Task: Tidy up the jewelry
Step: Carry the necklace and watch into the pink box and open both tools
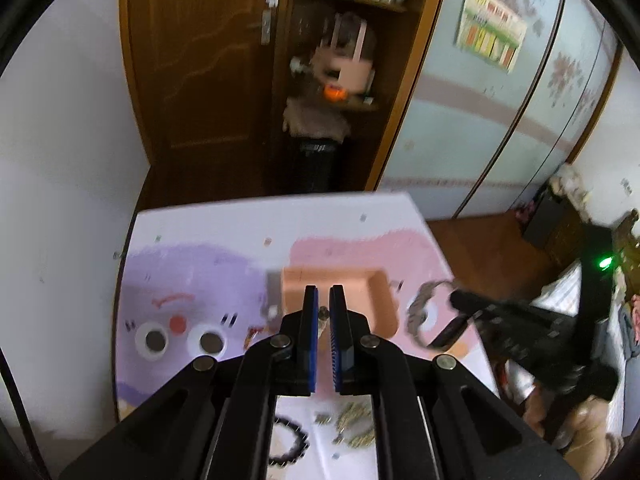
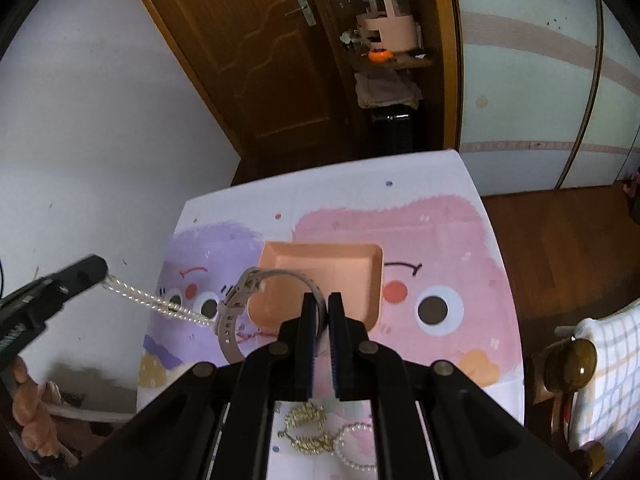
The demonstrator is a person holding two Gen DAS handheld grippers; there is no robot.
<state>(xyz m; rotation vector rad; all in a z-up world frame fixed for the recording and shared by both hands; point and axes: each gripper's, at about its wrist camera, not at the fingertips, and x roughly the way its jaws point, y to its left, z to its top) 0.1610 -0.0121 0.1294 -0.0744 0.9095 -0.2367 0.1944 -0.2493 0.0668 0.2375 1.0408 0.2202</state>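
Landmark = peach tray (image 2: 320,264), mid-counter (image 2: 440,184) on the cartoon cloth.

Nearest the cameras, on the near side of tray: loose pieces lay on the cloth, incl. gold chain (image 2: 306,428), pearl bracelet (image 2: 354,448), and a black bead bracelet (image 1: 290,442) seen in L wrist view.

R gripper (image 2: 320,312) was pressed together on the strap of a grey watch (image 2: 236,308), pinching it at tray's near edge; the watch loop hung to the left of tray, off the cloth as far as I could tell.

L gripper (image 1: 324,308) was nearly closed on a silver chain (image 2: 160,302). Own view showed only a small metallic bit betw. pads; R view showed the chain running from its tips toward tray's left side.

Tray itself looked empty.

Judgement: step in hand = carry to tray, both items airborne, none deposited yet. Next move prob. calls for bringing the watch over tray interior, lowering, then releasing; chain likewise, w/ care it doesn't snag the watch strap where the two nearly cross.
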